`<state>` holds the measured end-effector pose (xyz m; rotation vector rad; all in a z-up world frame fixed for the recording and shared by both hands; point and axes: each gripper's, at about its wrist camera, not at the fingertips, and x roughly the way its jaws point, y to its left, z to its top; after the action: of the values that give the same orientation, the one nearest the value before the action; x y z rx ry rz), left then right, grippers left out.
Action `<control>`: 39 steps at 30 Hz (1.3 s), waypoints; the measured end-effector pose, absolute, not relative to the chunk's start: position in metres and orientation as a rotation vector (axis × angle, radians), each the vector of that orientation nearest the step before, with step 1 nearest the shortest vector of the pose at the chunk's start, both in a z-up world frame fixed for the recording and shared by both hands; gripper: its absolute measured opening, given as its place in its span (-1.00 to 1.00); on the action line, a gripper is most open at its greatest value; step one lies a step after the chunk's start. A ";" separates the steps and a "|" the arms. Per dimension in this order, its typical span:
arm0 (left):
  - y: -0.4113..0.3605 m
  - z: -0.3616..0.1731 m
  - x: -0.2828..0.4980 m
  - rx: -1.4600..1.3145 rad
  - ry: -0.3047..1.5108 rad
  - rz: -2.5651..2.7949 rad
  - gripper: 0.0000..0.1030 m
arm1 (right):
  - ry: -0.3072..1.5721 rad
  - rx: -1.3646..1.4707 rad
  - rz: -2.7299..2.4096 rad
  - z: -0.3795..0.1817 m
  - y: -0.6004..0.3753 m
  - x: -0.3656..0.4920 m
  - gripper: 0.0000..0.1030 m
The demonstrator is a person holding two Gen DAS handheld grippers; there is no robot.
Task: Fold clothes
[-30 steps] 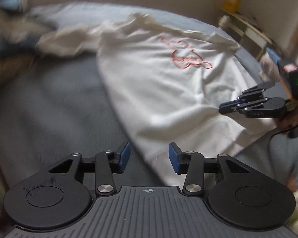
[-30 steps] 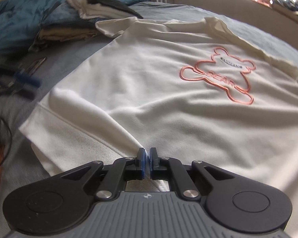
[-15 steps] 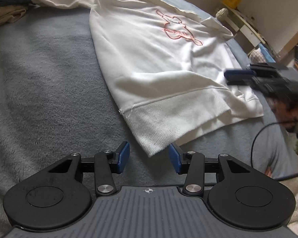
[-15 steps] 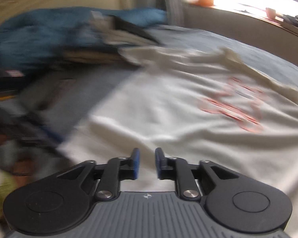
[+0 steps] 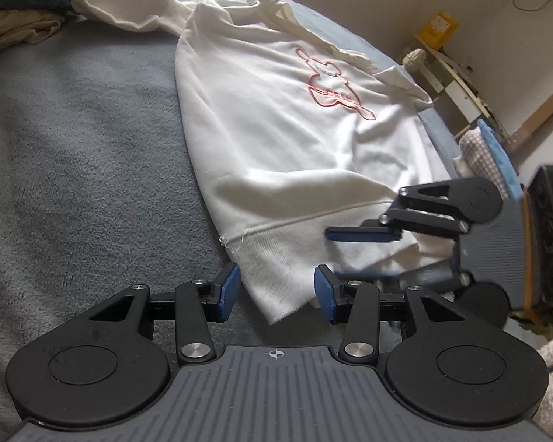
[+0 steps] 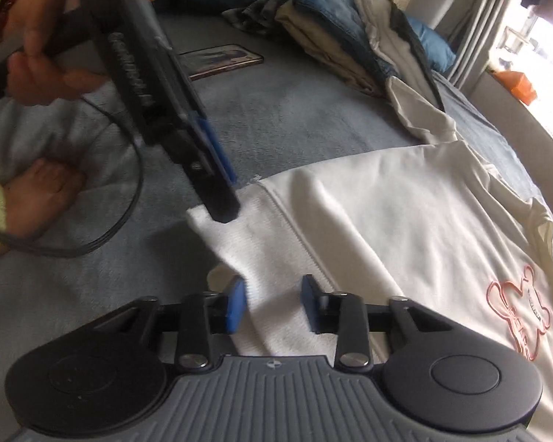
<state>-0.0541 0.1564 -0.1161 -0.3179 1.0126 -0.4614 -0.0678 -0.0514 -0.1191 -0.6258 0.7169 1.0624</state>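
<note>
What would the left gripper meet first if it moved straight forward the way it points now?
Most likely the ribbed hem of the white sweatshirt: its corner already lies between the open fingers of the left gripper. Depth is unclear, so contact may be immediate.

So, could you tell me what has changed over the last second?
The right gripper let go of the sweatshirt hem and opened; both grippers moved to the ribbed hem's near corner, the left gripper open throughout. The sweatshirt stayed spread on the grey blanket.

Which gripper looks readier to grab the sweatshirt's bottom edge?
Probably the left gripper: it is open with the sweatshirt hem corner between its pads. The right gripper is open over the hem too.
</note>
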 end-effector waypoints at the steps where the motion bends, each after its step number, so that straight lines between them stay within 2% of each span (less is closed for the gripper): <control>1: 0.155 -0.117 -0.055 -0.300 1.015 -0.464 -0.08 | 0.721 -0.607 1.053 -0.119 -0.051 -0.065 -0.67; 3: 0.151 -0.117 -0.058 -0.264 1.020 -0.469 0.10 | 0.729 -0.571 1.034 -0.120 -0.051 -0.059 -0.74; 4: 0.149 -0.118 -0.059 -0.246 1.023 -0.472 0.12 | 0.733 -0.553 1.025 -0.120 -0.051 -0.056 -0.76; 11: 0.132 -0.119 -0.064 -0.164 0.995 -0.425 0.09 | 0.772 -0.438 0.997 -0.120 -0.058 -0.044 -0.79; 12: 0.130 -0.119 -0.065 -0.159 0.986 -0.423 0.02 | 0.773 -0.437 0.997 -0.120 -0.059 -0.046 -0.79; 15: 0.124 -0.121 -0.066 -0.100 1.011 -0.395 -0.50 | 0.766 -0.442 1.001 -0.119 -0.059 -0.050 -0.79; 19: 0.123 -0.119 -0.068 -0.047 1.060 -0.345 -0.88 | 0.761 -0.450 1.016 -0.120 -0.059 -0.054 -0.79; 29: 0.122 -0.125 -0.073 0.131 1.138 -0.312 -0.99 | 0.742 -0.573 1.069 -0.129 -0.047 -0.074 -0.79; 33: 0.133 -0.124 -0.071 0.060 1.142 -0.336 -0.97 | 0.776 -0.575 1.060 -0.137 -0.044 -0.073 -0.76; 34: 0.138 -0.123 -0.071 0.034 1.147 -0.342 -0.96 | 0.800 -0.537 1.060 -0.134 -0.049 -0.069 -0.73; 37: 0.152 -0.116 -0.071 0.003 1.148 -0.352 -0.93 | 0.877 -0.411 1.058 -0.121 -0.067 -0.058 -0.43; 39: 0.159 -0.108 -0.071 0.005 1.117 -0.349 -0.92 | 0.917 -0.281 1.034 -0.108 -0.097 -0.049 -0.39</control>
<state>-0.0705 0.1591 -0.1082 0.0051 1.1168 -0.3492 -0.0494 -0.0971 -0.1085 -0.2812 0.9169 1.0341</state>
